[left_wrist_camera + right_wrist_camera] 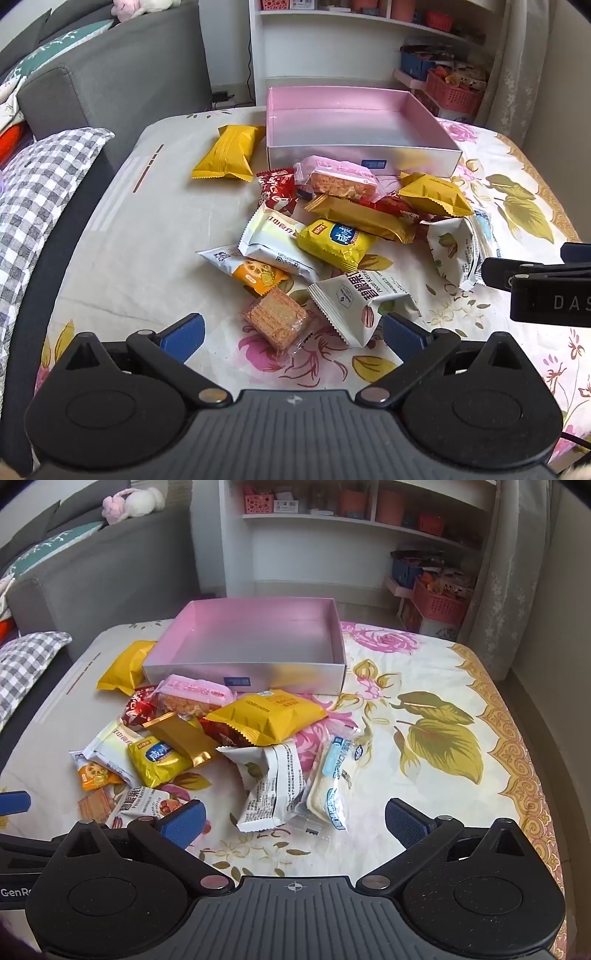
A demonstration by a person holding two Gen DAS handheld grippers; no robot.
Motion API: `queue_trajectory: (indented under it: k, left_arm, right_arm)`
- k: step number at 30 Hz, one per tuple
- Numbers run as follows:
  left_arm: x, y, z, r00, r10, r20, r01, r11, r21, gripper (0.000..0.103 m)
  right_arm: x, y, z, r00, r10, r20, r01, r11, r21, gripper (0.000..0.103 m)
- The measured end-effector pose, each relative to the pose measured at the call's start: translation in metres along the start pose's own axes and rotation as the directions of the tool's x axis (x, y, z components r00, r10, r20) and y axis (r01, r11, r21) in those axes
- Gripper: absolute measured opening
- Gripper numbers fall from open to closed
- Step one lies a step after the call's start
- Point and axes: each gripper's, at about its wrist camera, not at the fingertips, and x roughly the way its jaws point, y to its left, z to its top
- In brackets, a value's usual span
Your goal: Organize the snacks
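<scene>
An empty pink-lined box (364, 158) (258, 675) stands at the far side of the table. A pile of wrapped snacks lies in front of it: yellow packets (229, 153) (267, 716), a pink rice bar (338, 179) (194, 694), white packets (364, 308) (267, 786), a clear-wrapped wafer (277, 319) and a blue-and-white bar (332, 782). My left gripper (293, 334) is open, its fingers either side of the wafer and a white packet, low over them. My right gripper (295, 821) is open just before the white packet and the blue-and-white bar.
A floral cloth (424, 738) covers the table. A grey sofa (110, 81) with a checked cushion (37, 192) stands at the left. White shelves (351, 535) and red baskets (439, 603) stand behind. The right gripper's body (546, 288) shows at the left view's right edge.
</scene>
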Motion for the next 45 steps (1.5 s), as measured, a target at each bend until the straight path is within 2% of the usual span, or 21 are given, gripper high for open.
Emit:
queue_trajectory:
  k: [45]
  left_arm:
    - [0.0020,0.0022,0.0022,1.000,0.022,0.015,-0.022,1.000,-0.008,0.103]
  right_arm:
    - [0.0070,-0.0003,-0.0004,1.000,-0.001,-0.027,0.001,1.000,0.020,0.103]
